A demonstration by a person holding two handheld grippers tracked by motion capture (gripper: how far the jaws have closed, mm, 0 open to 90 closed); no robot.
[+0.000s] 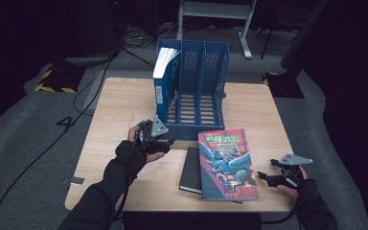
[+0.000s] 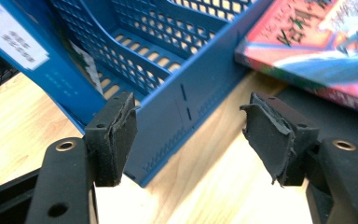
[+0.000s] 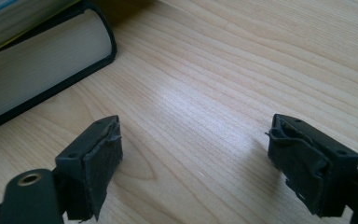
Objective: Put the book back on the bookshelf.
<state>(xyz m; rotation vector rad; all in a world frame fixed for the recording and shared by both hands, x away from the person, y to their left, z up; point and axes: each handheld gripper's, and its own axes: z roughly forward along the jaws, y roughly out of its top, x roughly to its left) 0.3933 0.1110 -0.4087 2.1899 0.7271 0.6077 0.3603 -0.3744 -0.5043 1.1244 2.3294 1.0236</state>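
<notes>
On pale woodgrain table [image 1: 124,103] — glossy paperback [image 1: 227,163].

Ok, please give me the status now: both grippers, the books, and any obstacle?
Left gripper open, at blue file rack front corner. Right gripper open, empty, beside colourful book stacked on black book. Nothing between the jaws and books.

left gripper [image 2: 191,140] jaws apart, facing blue file rack [image 2: 186,93] front corner; colourful book [image 2: 317,46] right.

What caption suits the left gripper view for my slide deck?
Open left gripper faces the blue file rack's front corner, colourful book beside it.
</notes>
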